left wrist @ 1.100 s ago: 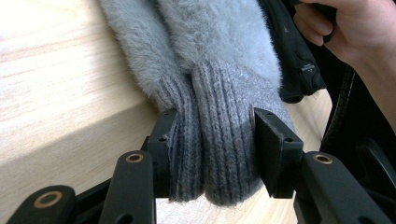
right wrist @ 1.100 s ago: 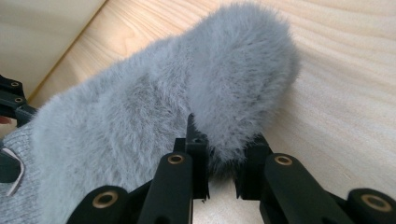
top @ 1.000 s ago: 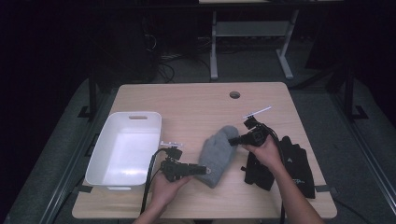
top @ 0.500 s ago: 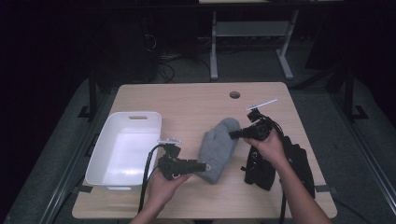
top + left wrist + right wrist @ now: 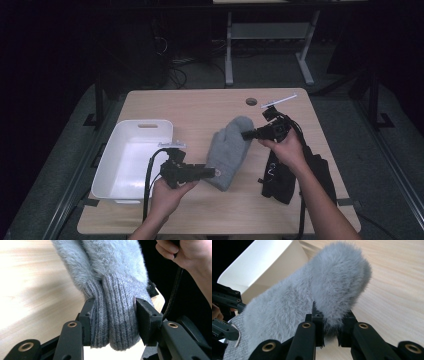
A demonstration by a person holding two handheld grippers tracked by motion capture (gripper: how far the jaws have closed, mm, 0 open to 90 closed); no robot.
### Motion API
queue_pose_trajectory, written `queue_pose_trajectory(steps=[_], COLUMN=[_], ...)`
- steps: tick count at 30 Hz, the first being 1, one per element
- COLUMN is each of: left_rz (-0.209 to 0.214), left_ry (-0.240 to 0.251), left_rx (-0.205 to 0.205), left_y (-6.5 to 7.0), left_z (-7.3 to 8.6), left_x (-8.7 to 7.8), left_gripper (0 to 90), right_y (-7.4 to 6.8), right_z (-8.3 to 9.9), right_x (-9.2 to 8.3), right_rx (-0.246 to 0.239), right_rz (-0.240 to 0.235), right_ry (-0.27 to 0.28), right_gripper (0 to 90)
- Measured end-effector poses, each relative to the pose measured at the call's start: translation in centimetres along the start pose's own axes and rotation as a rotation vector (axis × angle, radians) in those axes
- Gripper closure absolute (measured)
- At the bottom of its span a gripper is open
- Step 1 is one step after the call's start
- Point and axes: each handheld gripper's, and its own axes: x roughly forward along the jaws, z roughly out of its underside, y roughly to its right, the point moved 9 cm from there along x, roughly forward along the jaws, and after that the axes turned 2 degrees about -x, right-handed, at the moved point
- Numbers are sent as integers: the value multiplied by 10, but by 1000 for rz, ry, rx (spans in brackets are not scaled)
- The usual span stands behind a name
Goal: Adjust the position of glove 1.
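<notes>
Above the wooden table (image 5: 200,107), in the high view, a grey fuzzy mitten (image 5: 229,150) hung stretched between the two grippers. The left gripper (image 5: 210,173) clamped its ribbed cuff end, near the person's side of the table, and the right gripper (image 5: 246,134) pinched the rounded fingertip end, farther back. A white plastic bin (image 5: 132,157) stood at the table's left, just beside the left gripper. Dark black clothing (image 5: 285,175) lay on the table at the right, under the right forearm.

From the left gripper view, the jaws pressed from both sides on the mitten's ribbed knit cuff (image 5: 113,315), folded double between the pads; the furry body rose beyond, clear of the table. The person's right hand (image 5: 185,252) showed at the upper right.

Seen through the right gripper view, the jaws were closed tight on a pinch of the mitten's fluffy tip (image 5: 337,290). The white bin stood beyond at upper left, and the left gripper showed at the left edge.
</notes>
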Motion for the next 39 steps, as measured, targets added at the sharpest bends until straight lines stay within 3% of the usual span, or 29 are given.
queue_pose_trajectory(steps=[25,39], left_rz=[-25,-49], left_ry=[65,116], left_rx=[30,12], left_y=[0,-11], left_z=[-24,-29], left_x=[-50,-83], left_gripper=[543,541], right_y=[-38,-62], right_z=[-51,-81], right_x=[-6,9], right_rx=[-51,-76], right_rz=[-39,-86], right_ry=[23,36], right_gripper=[785,784])
